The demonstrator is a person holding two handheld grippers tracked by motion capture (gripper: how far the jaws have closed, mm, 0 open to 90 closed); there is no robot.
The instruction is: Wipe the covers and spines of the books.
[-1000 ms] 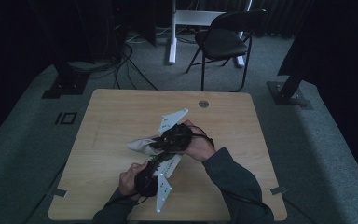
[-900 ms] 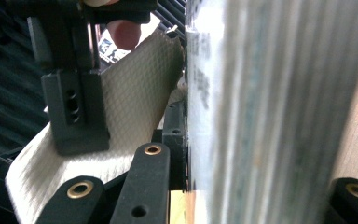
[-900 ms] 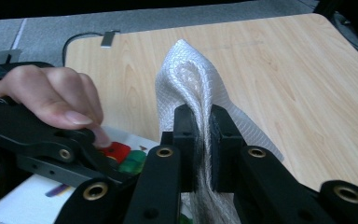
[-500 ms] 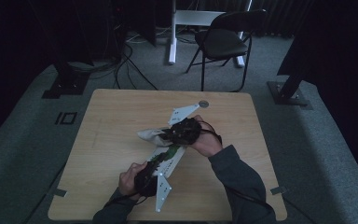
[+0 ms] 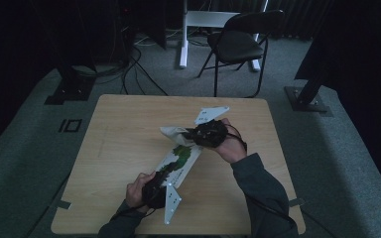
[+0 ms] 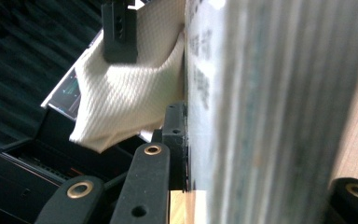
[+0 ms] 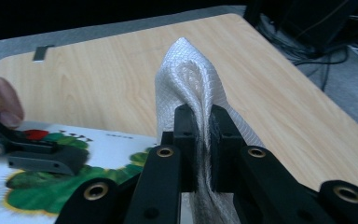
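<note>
A picture book [image 5: 181, 158] with a green caterpillar on its cover lies slantwise on the wooden table [image 5: 114, 148]. My left gripper [image 5: 158, 181] is shut on the book's near end; in the left gripper view the jaws [image 6: 261, 163] clamp the thick book [image 6: 270, 93] seen edge-on. My right gripper [image 5: 193, 136] is over the book's far end, shut on a white woven cloth [image 5: 171, 133]. The right gripper view has its jaws [image 7: 203, 121] pinching a fold of that cloth [image 7: 189, 79], with the book [image 7: 42, 186] and the left gripper [image 7: 28, 154] at lower left.
A black folding chair [image 5: 238, 44] and a white frame [image 5: 183, 34] stand on the carpet beyond the table. Cables [image 5: 139, 64] trail at the far left. Dark stand bases sit on the floor at left [image 5: 69, 89] and right [image 5: 307, 99].
My right gripper has carried the white cloth along the book toward the table's far right. The left gripper and the book have stayed in place.
</note>
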